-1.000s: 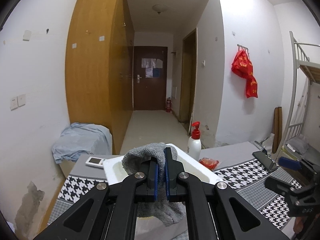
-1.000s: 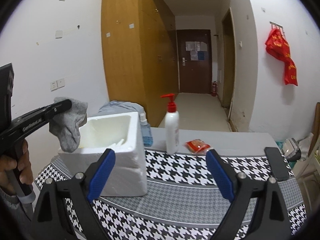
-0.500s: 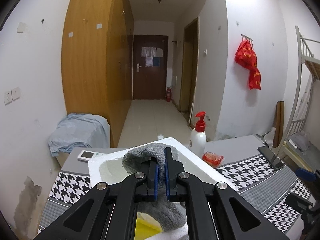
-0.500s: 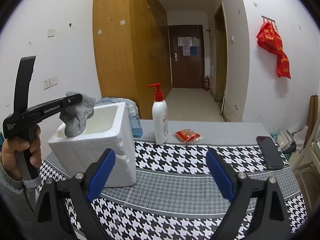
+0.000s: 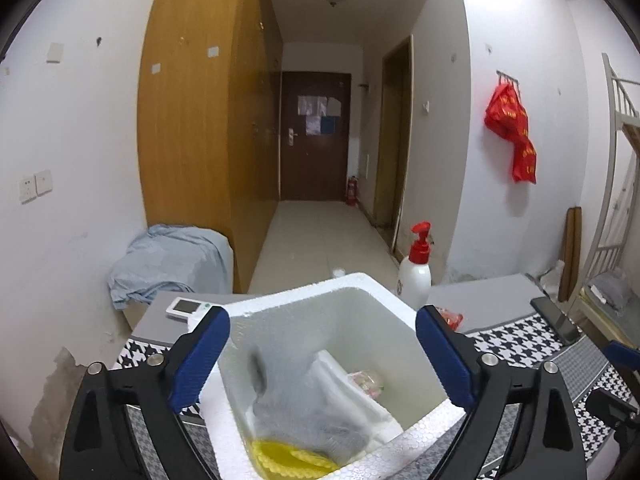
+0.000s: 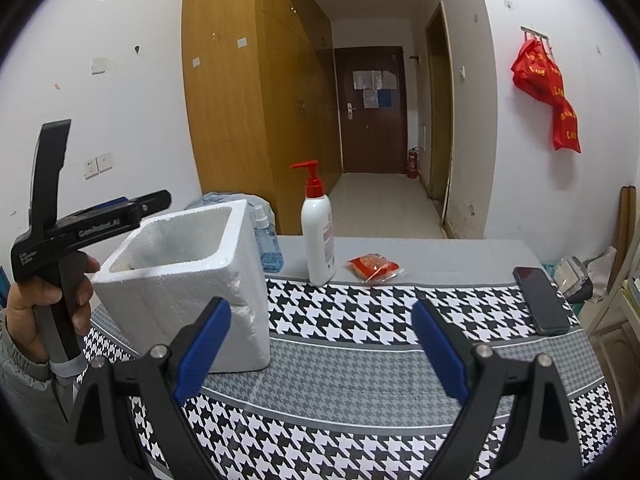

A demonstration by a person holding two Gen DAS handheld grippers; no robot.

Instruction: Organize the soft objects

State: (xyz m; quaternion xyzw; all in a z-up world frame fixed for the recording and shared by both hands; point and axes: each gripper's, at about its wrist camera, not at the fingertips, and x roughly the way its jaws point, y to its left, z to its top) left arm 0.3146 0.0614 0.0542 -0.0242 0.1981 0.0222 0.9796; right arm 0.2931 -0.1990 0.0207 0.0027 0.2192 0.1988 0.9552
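Sock (image 5: 304, 404), grey and blurred, lies inside the white foam box (image 5: 320, 292), below and between the left gripper's (image 5: 322, 350) wide-spread fingers, touching neither. A yellow item (image 5: 288, 458) lies at the box's near edge. Right gripper (image 6: 320, 344) stands wide, holding nothing, above the checked tabletop (image 6: 360, 380), right of the box.

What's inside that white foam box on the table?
In the foam box lie a blurred grey sock, something yellow partly under it, a white foam piece and a small wrapped item. The bottom beneath them is covered.
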